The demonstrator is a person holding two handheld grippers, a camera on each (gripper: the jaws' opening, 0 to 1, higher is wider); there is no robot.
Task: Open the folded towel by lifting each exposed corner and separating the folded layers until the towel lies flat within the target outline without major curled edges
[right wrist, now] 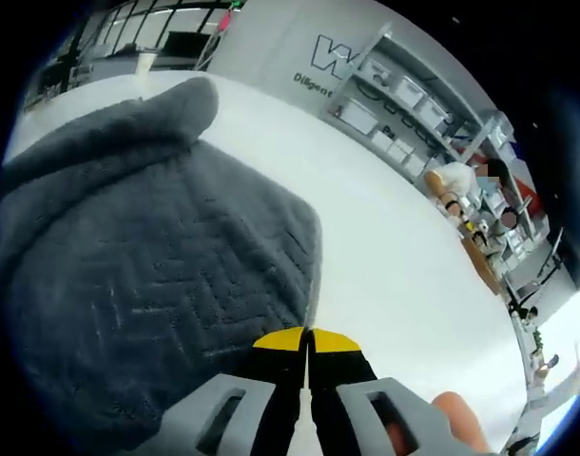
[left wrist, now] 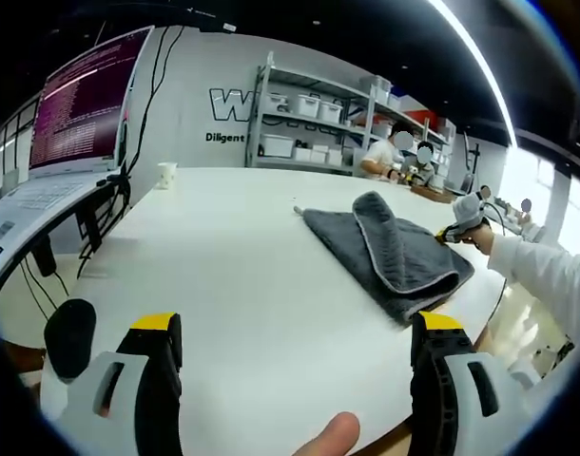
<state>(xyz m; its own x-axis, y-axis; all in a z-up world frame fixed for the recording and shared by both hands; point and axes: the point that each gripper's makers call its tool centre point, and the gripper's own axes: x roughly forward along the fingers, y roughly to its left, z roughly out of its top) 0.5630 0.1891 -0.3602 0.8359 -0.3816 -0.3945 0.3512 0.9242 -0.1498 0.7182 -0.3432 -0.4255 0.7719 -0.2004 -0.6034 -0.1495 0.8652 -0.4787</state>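
- My landmark is the grey towel [left wrist: 390, 249], lying on the white table [left wrist: 223, 285] toward its far right side, well apart from the paper cup [left wrist: 165, 175] and the monitor [left wrist: 81, 100] at the table's far left end.
- The towel is not yet flat: one layer is flapped over on top of the rest, a rounded tongue with a pale stitched hem, so I judge I am midway through separating the folded layers.
- My left gripper [left wrist: 295, 356] hangs over bare table on the near side of the towel, its yellow-tipped jaws spread wide and holding nothing.
- My right gripper [right wrist: 307, 344] sits at the towel's right edge; its jaws are pressed together, tip to tip, just beside the hem. Whether any cloth is pinched between them I cannot tell.
- In the left gripper view that gripper shows small at the towel's far right corner, with a white sleeve [left wrist: 547, 275] behind it.
- Texture: thick, soft pile with a pressed herringbone pattern, clear in the right gripper view; limp stuff, I judge, likely to drag and curl.
- Next, I think, the flapped layer must be peeled away from the towel's middle, with my left gripper pinning or taking the near edge.
- I can make out no target outline on the table.
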